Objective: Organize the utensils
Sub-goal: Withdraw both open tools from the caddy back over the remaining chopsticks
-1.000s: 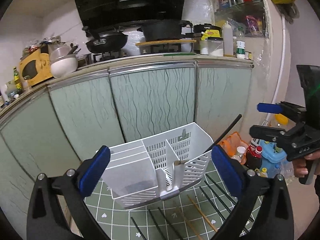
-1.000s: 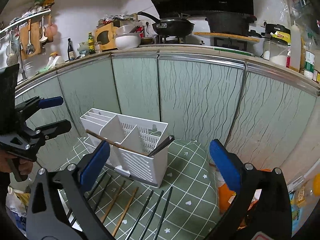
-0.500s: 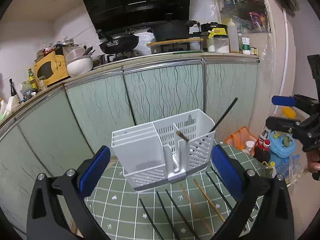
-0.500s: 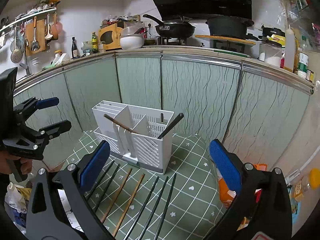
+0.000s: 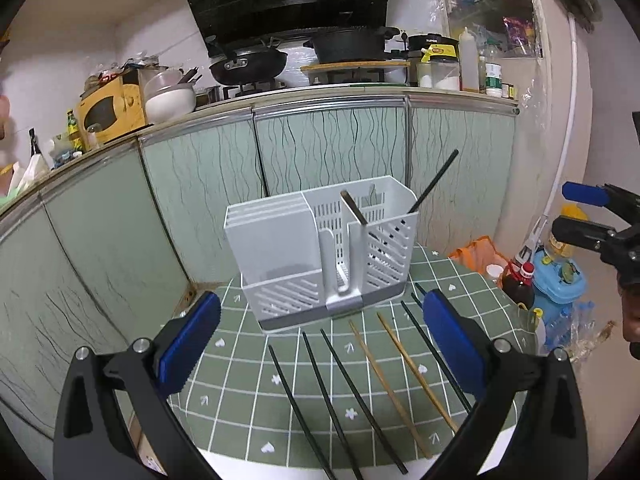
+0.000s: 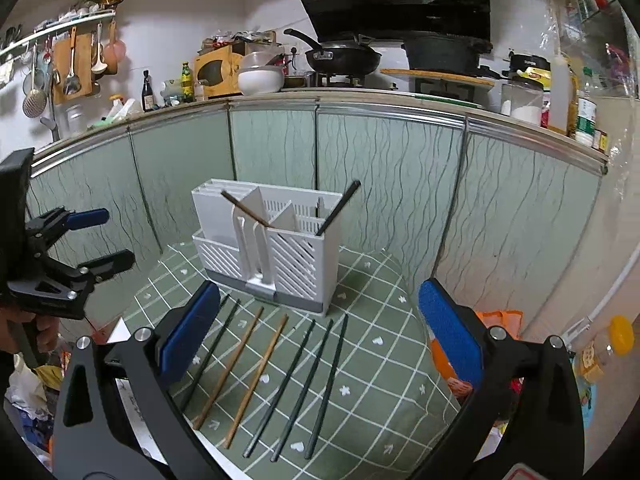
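Note:
A white slotted utensil holder (image 5: 320, 256) (image 6: 266, 244) stands on the green checked table. One wooden chopstick (image 5: 354, 210) (image 6: 244, 210) and one black chopstick (image 5: 434, 182) (image 6: 338, 208) lean inside it. Several black chopsticks (image 5: 352, 392) (image 6: 294, 384) and two wooden ones (image 5: 400, 376) (image 6: 240, 368) lie in a row in front of it. My left gripper (image 5: 320, 348) is open and empty, above the near end of the row. My right gripper (image 6: 318, 336) is open and empty, also held back over the row.
Green cabinet doors (image 5: 328, 148) close behind the table. A counter above carries a wok (image 5: 248, 66), a pot and jars. Bottles and an orange bag (image 5: 476, 254) sit on the floor right of the table. The table's near edge (image 5: 256, 454) is just below the grippers.
Both grippers have pulled back and up from the holder, so it looks smaller and more of the chopstick row shows. Both stayed open.

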Tool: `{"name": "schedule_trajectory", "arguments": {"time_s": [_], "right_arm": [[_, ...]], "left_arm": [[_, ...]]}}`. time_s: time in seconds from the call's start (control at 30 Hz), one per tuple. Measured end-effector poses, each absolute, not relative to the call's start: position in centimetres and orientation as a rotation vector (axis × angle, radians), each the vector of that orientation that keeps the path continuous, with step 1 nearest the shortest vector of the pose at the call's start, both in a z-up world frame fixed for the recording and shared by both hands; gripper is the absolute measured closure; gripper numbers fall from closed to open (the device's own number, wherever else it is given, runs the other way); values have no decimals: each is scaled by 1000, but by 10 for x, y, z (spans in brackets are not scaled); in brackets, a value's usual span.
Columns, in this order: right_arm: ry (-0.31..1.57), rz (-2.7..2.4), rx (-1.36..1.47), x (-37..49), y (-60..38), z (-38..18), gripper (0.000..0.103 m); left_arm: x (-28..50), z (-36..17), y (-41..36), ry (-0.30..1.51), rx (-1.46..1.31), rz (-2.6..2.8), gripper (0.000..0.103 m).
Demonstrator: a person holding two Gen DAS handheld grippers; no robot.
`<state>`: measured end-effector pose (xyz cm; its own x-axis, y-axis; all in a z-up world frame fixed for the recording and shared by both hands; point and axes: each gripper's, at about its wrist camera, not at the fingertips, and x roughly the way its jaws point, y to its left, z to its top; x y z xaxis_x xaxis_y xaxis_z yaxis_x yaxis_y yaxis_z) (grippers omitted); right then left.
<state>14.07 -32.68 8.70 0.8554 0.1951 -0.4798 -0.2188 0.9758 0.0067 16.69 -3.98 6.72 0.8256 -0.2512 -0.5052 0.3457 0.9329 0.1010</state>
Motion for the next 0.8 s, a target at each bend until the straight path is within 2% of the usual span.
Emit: {"name": "schedule_trajectory", "arguments": {"time_s": [0.8], "right_arm": [[614,131,-36,92,-329,-16,7]], "left_arm": [[104,2,3,526,128,-252,4]]}}
